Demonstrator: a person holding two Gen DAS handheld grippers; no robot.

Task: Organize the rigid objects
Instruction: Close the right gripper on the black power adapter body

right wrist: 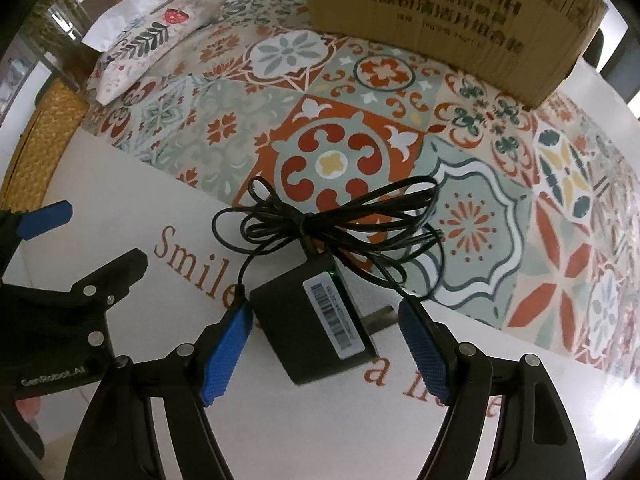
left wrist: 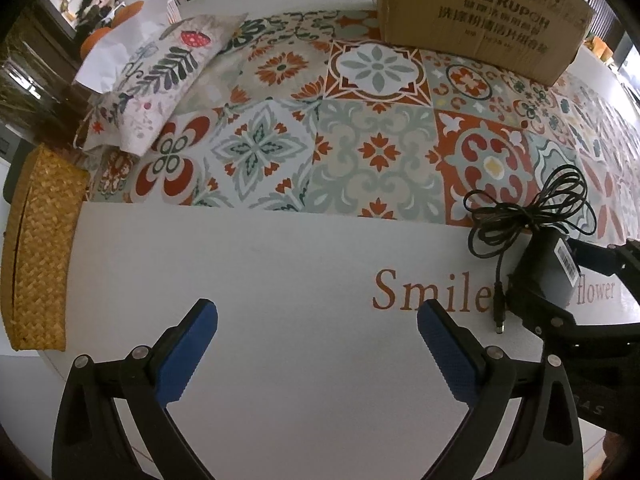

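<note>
A black power adapter (right wrist: 320, 320) with a barcode label lies on the white part of the tablecloth, its bundled black cable (right wrist: 332, 216) spread just beyond it. My right gripper (right wrist: 325, 310) points down over it, open, with the adapter body between its blue pads; the left pad is close to the adapter's corner and a gap remains on the right by the metal prongs. In the left wrist view the adapter (left wrist: 560, 276) shows at the right edge. My left gripper (left wrist: 318, 312) hangs open over bare white cloth, left of the adapter, with nothing between its fingers.
A cardboard box (left wrist: 480, 20) stands at the back of the patterned tablecloth (left wrist: 360, 140). A floral cushion (left wrist: 160, 80) lies at the back left, and a woven straw basket (left wrist: 36, 260) sits at the table's left edge. The cable's plug tip (left wrist: 500, 324) lies loose on the cloth.
</note>
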